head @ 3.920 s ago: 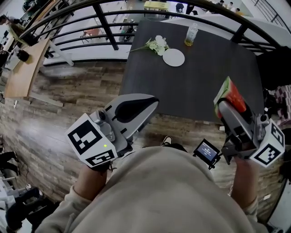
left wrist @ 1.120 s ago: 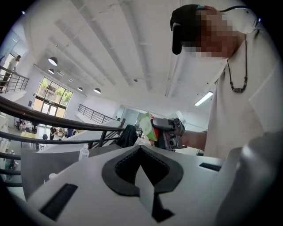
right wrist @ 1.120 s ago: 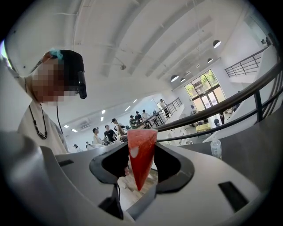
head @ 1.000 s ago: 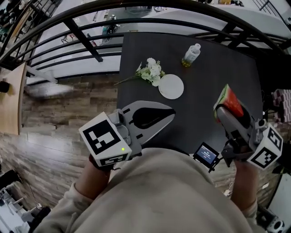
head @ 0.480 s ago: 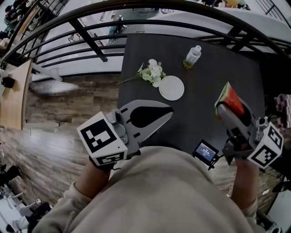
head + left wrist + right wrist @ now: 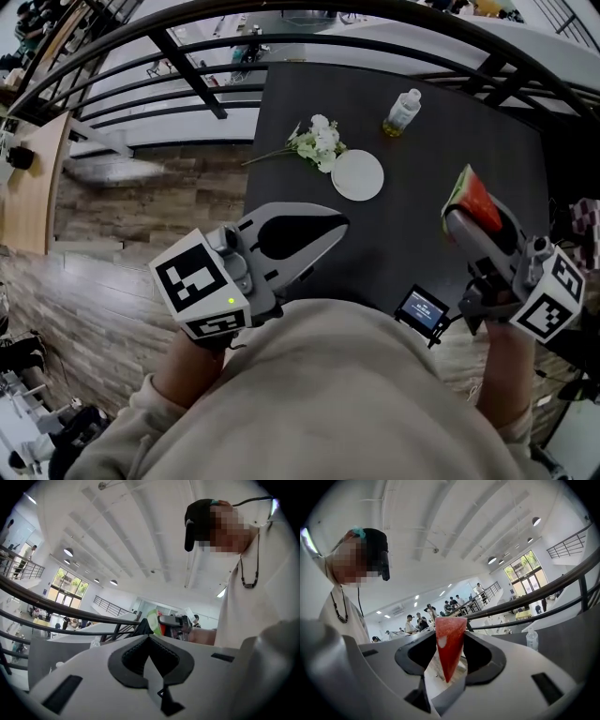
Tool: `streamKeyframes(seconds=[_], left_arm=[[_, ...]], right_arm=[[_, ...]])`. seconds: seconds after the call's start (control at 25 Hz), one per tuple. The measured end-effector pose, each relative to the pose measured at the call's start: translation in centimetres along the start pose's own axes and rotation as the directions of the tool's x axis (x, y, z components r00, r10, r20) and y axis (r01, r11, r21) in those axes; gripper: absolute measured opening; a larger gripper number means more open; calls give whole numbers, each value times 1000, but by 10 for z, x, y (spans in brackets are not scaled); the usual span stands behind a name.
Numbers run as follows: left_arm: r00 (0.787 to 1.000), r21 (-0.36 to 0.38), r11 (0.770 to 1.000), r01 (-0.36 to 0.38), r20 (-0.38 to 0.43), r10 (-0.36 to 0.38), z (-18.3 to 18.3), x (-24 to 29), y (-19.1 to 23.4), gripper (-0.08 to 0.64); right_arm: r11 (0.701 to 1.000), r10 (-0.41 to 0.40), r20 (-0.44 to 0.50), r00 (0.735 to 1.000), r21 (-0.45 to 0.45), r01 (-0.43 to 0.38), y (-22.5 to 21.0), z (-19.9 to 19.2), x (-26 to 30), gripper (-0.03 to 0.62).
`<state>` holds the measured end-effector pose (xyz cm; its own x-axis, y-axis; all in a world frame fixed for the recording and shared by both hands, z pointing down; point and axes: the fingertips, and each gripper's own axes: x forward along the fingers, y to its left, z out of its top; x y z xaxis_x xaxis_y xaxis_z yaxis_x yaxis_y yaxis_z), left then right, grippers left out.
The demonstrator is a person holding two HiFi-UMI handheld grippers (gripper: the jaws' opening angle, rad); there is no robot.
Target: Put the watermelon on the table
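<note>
Black surface, matt and square-cornered, fills the middle of the head view and carries a white plate, taken here as the reference point. A dark railing curves beyond the plate, past the surface's far edge, with wood-plank floor to the plate's left.

Left hand-held gripper: nearer the person than the plate and slightly left of it. Jaws together, nothing between them.

Right hand-held gripper: right of the plate, well apart from it. Jaws stand wide and are clamped on the watermelon, a red wedge with a green rind, narrow end pointing down in the right gripper view. The slice is held in the air and has not been set down. It appears over the right part of the surface, though its height cannot be told.

Flowers lie touching the plate's far-left rim. A clear bottle stands beyond the plate, to its right.

Risks, as judged:
- The wedge is tapered and smooth, so it may slide out of the pads if the grip loosens before contact.
- Released on its narrow end, it would topple.
- Set down too far right of the plate, it could roll off the surface's edge.
</note>
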<state>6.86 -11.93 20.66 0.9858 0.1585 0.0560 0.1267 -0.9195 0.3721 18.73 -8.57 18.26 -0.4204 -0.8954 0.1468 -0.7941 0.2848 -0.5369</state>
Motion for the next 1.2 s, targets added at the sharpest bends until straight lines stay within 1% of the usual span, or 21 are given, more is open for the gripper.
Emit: streamKeyframes(seconds=[0.12,0.24,0.4,0.68,1.2], left_arm=[[1000,30,999,15,-23,-14,-6,-1,-8,6],[999,38,999,3,-34,-2,-9,-1,-10,6],[999,22,999,-24,-37,25,-9,-6,-9,6],[998,14,999,-45,-50,45,-16,-9,-11,6],[994,-40,993,-110,-32,108,-29,-19,2,6]], right_arm=[[1000,12,-9,1000,4,-12,-1,-4,3,192],[1000,24,-14,1000,7,-24,-2,-5,5,192],[999,35,-19,999,17,-34,-1,-7,7,192],[998,44,-30,999,38,-43,-6,-13,11,192],[997,70,-75,995,50,-66,-16,-26,29,192]])
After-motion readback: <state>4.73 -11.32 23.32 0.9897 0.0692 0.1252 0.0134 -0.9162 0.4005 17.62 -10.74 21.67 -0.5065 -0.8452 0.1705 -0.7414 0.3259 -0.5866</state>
